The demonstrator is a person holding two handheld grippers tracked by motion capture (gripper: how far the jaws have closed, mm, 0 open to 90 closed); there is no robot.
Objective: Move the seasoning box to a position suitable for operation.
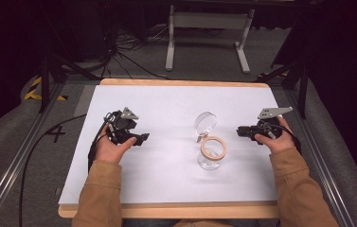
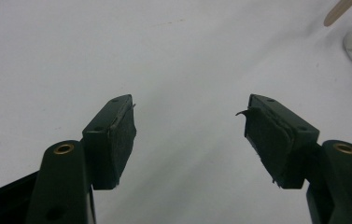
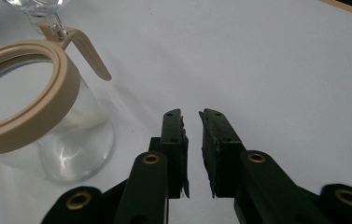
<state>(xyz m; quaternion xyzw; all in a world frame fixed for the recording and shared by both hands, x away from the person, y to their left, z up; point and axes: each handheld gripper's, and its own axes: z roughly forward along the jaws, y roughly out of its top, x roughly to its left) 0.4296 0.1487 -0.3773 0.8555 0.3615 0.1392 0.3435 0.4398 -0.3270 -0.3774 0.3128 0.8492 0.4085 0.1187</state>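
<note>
Black padded jaws of the left gripper (image 2: 190,135) stand wide apart in its own view, with bare white table (image 2: 173,56) between them and nothing held. Those of the right gripper (image 3: 192,149) are drawn almost together, a thin slit left between the pads, and they grip nothing.

Left of the right gripper's jaws, in the upper left of that view, stands a clear glass jar (image 3: 47,121) with a tan ring round its mouth; its glass lid (image 3: 36,7) is swung open on a hinge at the top edge.

From the high view, the jar (image 1: 211,153) sits right of the table's centre, lid (image 1: 205,121) tipped up behind it. The left gripper (image 1: 140,138) lies at centre left, the right gripper (image 1: 240,131) just right of the jar, each held in a hand with a tan sleeve (image 1: 101,189).
</note>
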